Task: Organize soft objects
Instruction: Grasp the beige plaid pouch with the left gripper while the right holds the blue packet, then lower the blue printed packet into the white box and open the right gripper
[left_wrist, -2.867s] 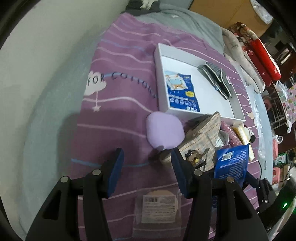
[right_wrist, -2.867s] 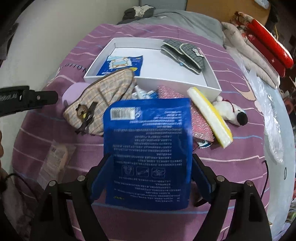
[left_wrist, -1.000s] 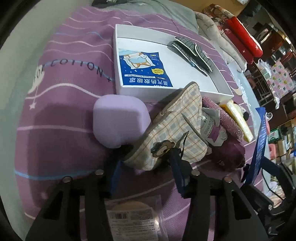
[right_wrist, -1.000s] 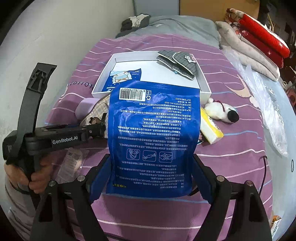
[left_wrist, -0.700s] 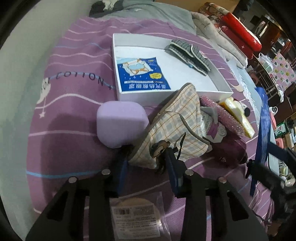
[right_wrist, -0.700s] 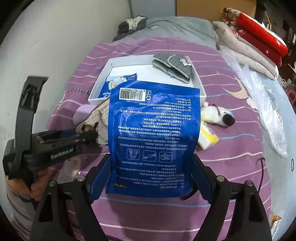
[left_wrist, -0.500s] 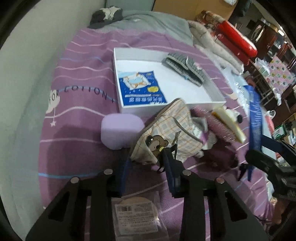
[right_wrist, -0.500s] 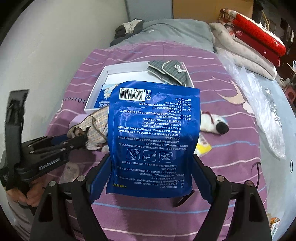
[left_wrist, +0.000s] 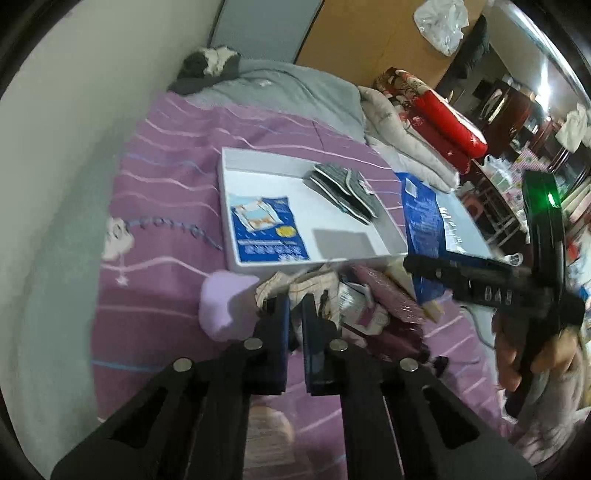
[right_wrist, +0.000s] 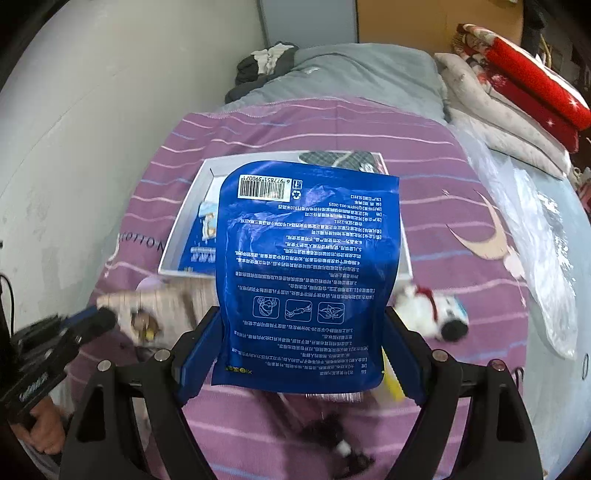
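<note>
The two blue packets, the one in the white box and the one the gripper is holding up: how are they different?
The blue packet in the white box lies flat; the blue packet held by the right gripper stands upright over the bed. The boxed one shows its picture side; the held one shows its back, with a barcode and small print. The boxed one lies free; the held one is clamped at both side edges. Both are blue with white print.

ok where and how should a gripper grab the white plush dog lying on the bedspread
Grip the white plush dog across its white body, coming down from above. It lies on its side on the purple bedspread; the middle looks thickest and clear of neighbours, likely safer than the black snout or red scarf.
</note>
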